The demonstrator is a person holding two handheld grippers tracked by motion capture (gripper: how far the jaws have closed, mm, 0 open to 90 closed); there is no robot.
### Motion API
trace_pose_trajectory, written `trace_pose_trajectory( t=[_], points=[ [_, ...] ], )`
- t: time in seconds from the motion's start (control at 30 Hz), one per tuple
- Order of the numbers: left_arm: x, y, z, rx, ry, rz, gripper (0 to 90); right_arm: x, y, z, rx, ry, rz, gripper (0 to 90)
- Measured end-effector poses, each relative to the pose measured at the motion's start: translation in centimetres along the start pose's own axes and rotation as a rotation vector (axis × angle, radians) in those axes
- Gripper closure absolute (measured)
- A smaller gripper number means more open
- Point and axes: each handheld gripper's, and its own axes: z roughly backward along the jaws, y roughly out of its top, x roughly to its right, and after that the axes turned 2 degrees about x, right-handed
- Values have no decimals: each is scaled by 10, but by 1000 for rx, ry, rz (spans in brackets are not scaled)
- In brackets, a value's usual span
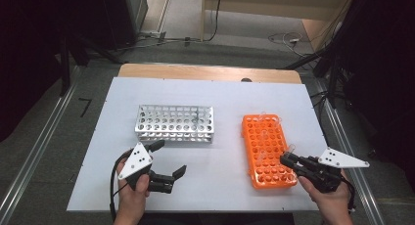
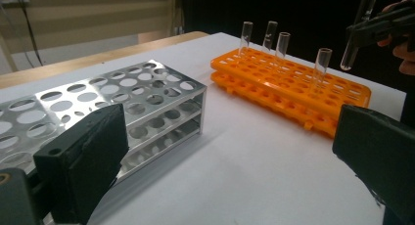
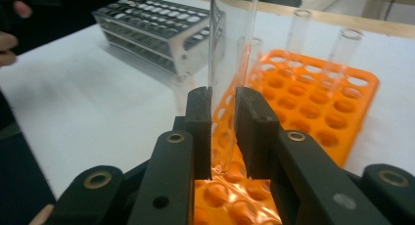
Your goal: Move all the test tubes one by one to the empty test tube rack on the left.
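A clear glass test tube [image 3: 232, 63] stands upright between the jaws of my right gripper [image 3: 223, 132], which is shut on it just above the near end of the orange rack [image 3: 313, 98]. From above, the right gripper [image 1: 288, 159] holds that tube [image 1: 291, 148] over the orange rack's [image 1: 266, 149] near right corner. Several more tubes [image 2: 281, 44] stand in the orange rack [image 2: 293, 88]. My left gripper [image 1: 169, 159] is open and holds nothing, on the near side of the silver metal rack [image 1: 174, 123]. Its jaws stand wide apart in the left gripper view, around the metal rack [image 2: 122, 107].
The racks sit side by side on a white board [image 1: 220, 181] laid over a wooden table [image 1: 205, 71]. Bare board lies between the racks and along the near edge. Cables [image 1: 286, 39] lie on the floor beyond the table.
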Motion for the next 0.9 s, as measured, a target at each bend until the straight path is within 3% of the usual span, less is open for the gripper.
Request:
trace_pose_trajectory(
  t=[0.27,0.53,0.67,0.9],
  points=[
    [12,8,-4,7,-33,4,17,-21,7,-5,1,63,33,744],
    [30,17,-13,-9,-64,-5,33,-45,10,-22,-14,133,63,744],
    [38,20,-18,-20,-68,5,95,-58,11,-32,-25,175,78,744],
    [51,24,-27,-42,-89,20,197,-72,9,-46,-52,207,99,745]
  ],
)
